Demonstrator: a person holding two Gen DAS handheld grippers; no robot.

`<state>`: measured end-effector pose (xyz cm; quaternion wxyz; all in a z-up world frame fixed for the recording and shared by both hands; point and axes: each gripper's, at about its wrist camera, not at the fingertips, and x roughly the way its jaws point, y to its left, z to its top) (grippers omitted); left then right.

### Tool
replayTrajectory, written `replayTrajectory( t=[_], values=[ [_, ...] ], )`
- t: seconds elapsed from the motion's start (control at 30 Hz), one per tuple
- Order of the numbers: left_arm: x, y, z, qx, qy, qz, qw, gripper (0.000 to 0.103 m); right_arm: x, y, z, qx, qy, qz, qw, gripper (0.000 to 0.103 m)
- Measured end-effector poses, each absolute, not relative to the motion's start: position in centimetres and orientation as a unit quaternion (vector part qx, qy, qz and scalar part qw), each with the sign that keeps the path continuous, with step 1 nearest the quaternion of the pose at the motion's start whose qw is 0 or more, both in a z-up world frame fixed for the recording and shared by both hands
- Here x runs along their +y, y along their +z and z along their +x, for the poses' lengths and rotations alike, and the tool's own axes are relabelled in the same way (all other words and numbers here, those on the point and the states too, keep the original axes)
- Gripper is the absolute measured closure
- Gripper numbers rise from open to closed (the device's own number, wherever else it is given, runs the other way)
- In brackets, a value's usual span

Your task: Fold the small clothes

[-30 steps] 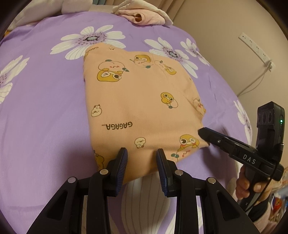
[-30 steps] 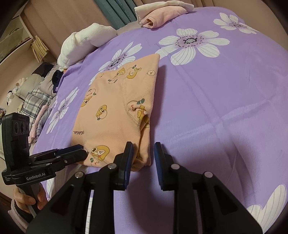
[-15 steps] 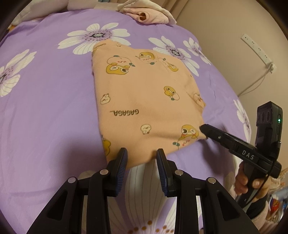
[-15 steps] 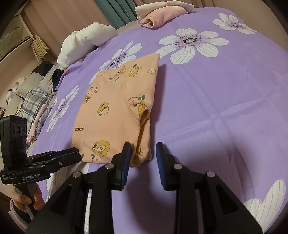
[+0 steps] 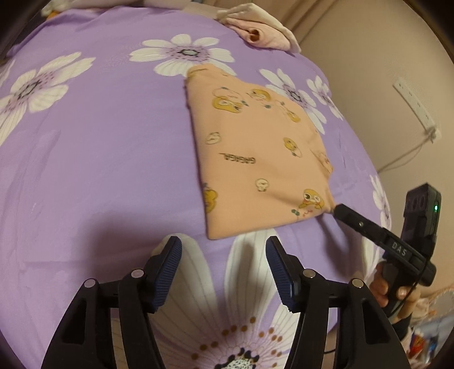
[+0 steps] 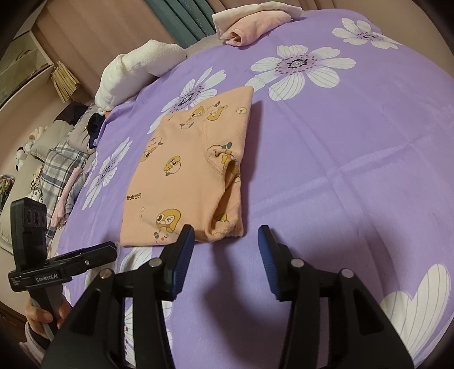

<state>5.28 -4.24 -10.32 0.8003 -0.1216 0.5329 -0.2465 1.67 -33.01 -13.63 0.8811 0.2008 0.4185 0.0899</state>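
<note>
A small peach garment with yellow duck prints (image 5: 261,159) lies folded flat on the purple flowered bedspread (image 5: 99,159). It also shows in the right wrist view (image 6: 193,176), with a sleeve opening on its right side. My left gripper (image 5: 222,255) is open and empty, just short of the garment's near edge. My right gripper (image 6: 225,241) is open and empty, its fingers just short of the garment's near right corner. In the left wrist view the right gripper's tip (image 5: 340,211) sits at that corner.
A rolled pink and white garment (image 6: 249,25) lies at the far edge of the bed. White towels (image 6: 136,68) and a plaid pile (image 6: 59,167) lie off the bed's left side. A wall with a power strip (image 5: 414,102) stands to the right.
Both grippers have opened wide and drawn back from the garment's near edge. The garment now lies flat, free of both grippers.
</note>
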Motion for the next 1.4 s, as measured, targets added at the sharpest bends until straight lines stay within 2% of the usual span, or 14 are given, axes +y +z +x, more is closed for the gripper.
replayTrajectory(
  t=[0.03,0.3,0.7,1.4],
  values=[
    [-4.1,-10.3,5.3,0.533,-0.246,-0.126,0.8,0.043,-33.1,-13.6,1.7,0.419,0.091,0.205,0.88,0.047],
    [-3.1,-10.8,5.9,0.536,-0.26,-0.184,0.782,0.043,-34.0,-14.0,1.7,0.411,0.128,0.293,0.854,0.037],
    [-3.4,-11.4,7.9,0.537,-0.271,-0.214,0.769,0.043,-34.5,-14.9,1.6,0.409,0.15,0.336,0.835,0.036],
    [-4.0,-12.1,11.2,0.536,-0.282,-0.24,0.759,0.043,-34.8,-15.2,3.5,0.409,0.165,0.342,0.83,0.038]
  ],
)
